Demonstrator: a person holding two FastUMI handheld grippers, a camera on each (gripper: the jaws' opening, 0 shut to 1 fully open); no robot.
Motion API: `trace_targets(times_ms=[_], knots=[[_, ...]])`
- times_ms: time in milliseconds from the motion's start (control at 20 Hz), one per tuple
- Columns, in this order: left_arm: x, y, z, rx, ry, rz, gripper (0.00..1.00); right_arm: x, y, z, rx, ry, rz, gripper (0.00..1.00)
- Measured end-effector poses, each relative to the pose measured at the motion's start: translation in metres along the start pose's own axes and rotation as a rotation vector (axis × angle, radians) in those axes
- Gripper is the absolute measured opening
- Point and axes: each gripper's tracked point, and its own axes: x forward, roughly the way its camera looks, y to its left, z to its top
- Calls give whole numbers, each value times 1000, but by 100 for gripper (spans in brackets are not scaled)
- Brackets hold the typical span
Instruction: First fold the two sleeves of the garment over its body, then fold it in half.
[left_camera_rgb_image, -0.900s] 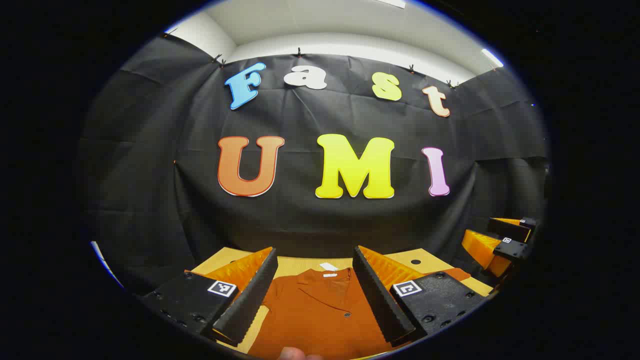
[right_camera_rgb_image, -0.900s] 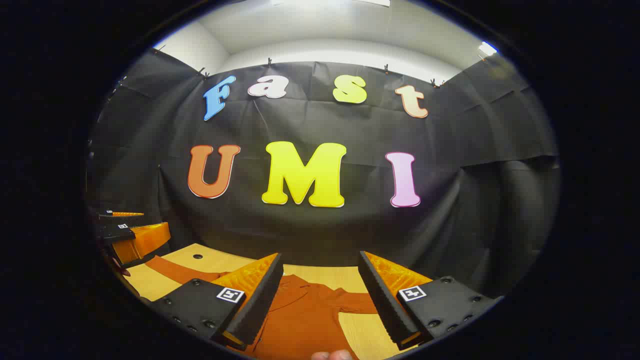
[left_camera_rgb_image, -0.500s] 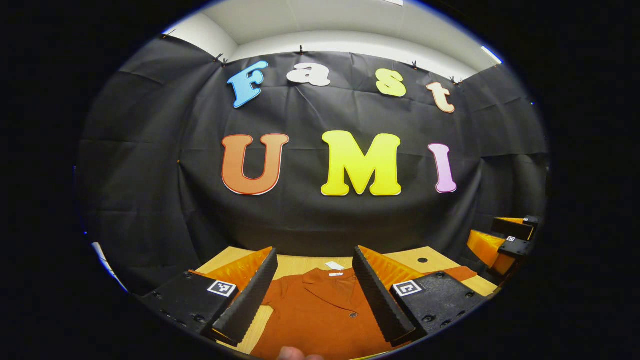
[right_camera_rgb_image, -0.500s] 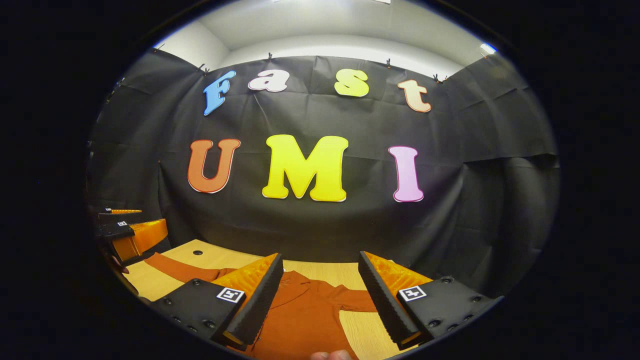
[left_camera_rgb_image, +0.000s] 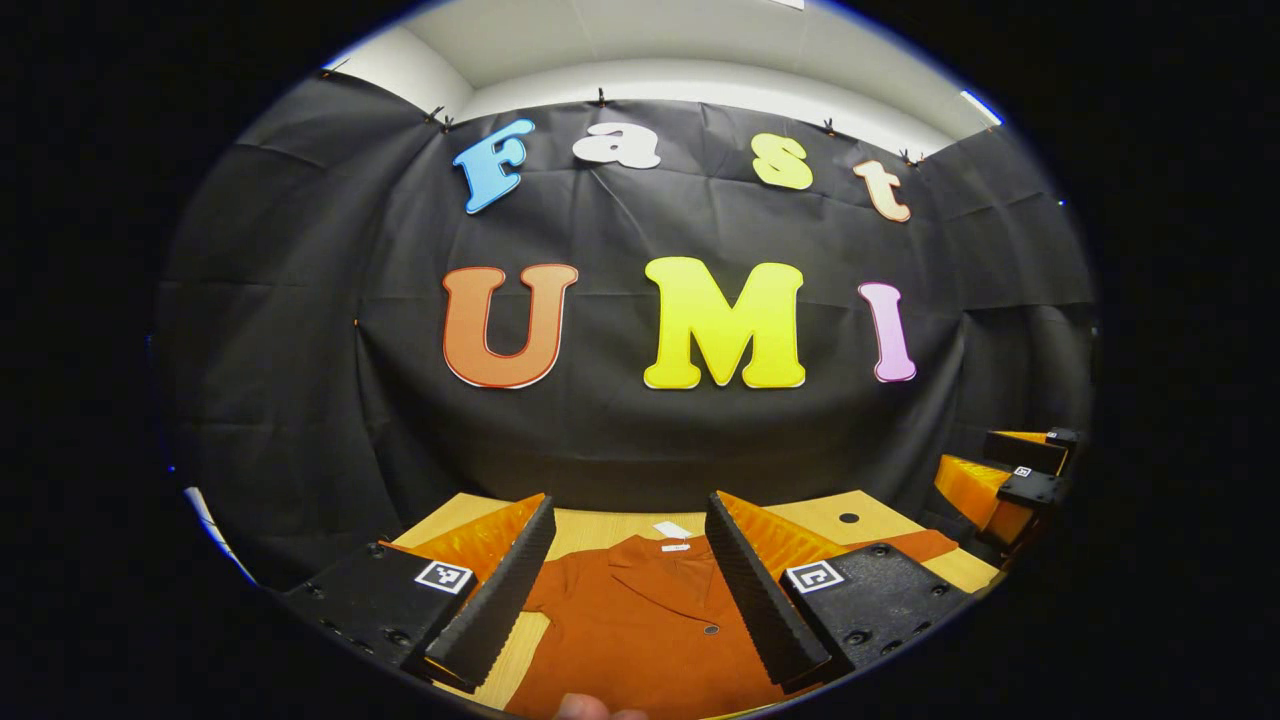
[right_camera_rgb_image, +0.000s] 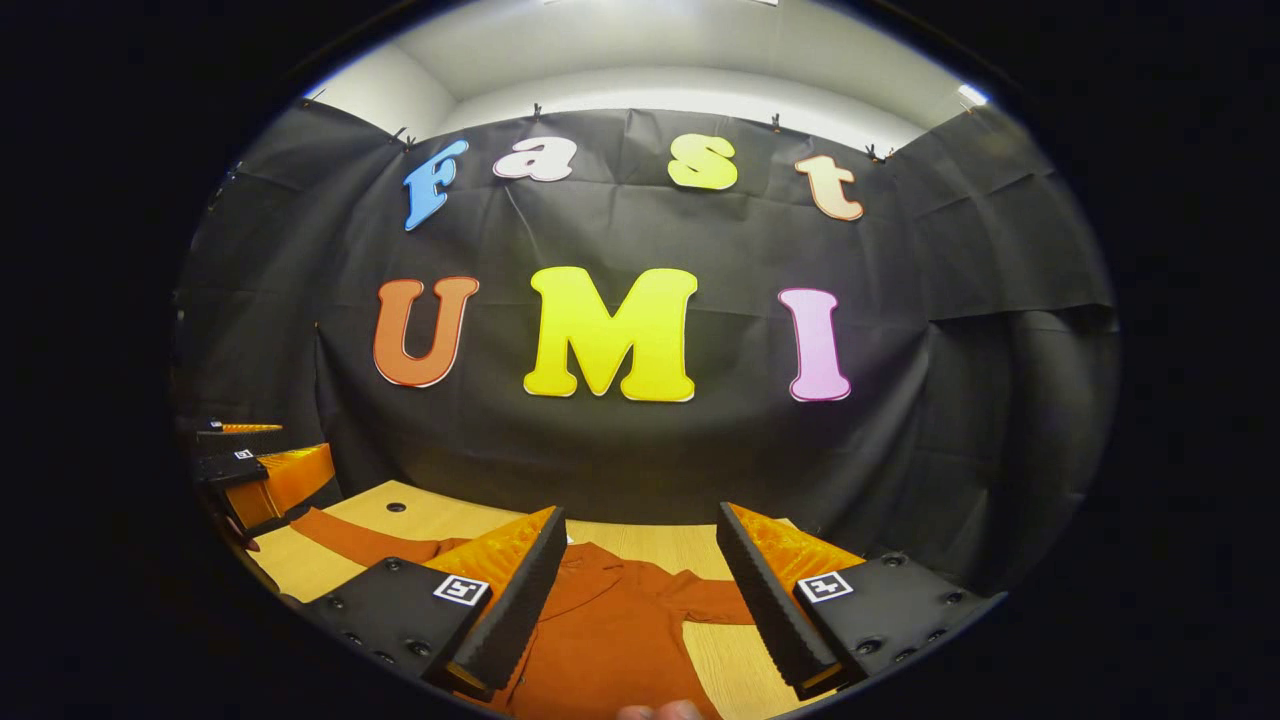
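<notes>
Both my tools spread wide, empty | left tool (left_camera_rgb_image: 628, 580) and right tool (right_camera_rgb_image: 640, 590) above rust-orange collared cloth shirt (left_camera_rgb_image: 640, 630), flat on wooden tabletop (right_camera_rgb_image: 420, 520) | sleeves unfolded, toward 9 and 3 o'clock; collar at 12

You have one rust-orange garment (left_camera_rgb_image: 650, 630) lying on one wooden table (left_camera_rgb_image: 600, 528), with two sleeves spread out from its body. You hold two grippers above that table, the left gripper (left_camera_rgb_image: 628, 580) and the right gripper (right_camera_rgb_image: 640, 590).

My own fingers (left_camera_rgb_image: 500, 590) cover most of the shirt (left_camera_rgb_image: 640, 620), its hem's cut off, and that collar tag (left_camera_rgb_image: 672, 530) is unreadable.
</notes>
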Motion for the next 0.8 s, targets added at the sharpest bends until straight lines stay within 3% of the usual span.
trace_targets(times_ms=[50,100,150,200,800], knots=[[0,0,-1,0,2,-3,98,0,1,-1,1,2,-1,94],[1,-1,0,1,2,-5,89,0,0,0,3,2,-1,94],[0,0,0,4,2,-6,89,0,0,-1,4,2,-1,95],[0,0,0,7,2,-5,98,1,0,-1,4,2,-1,94],[3,-1,6,4,-8,-5,98,5,-8,2,2,-11,-10,96]])
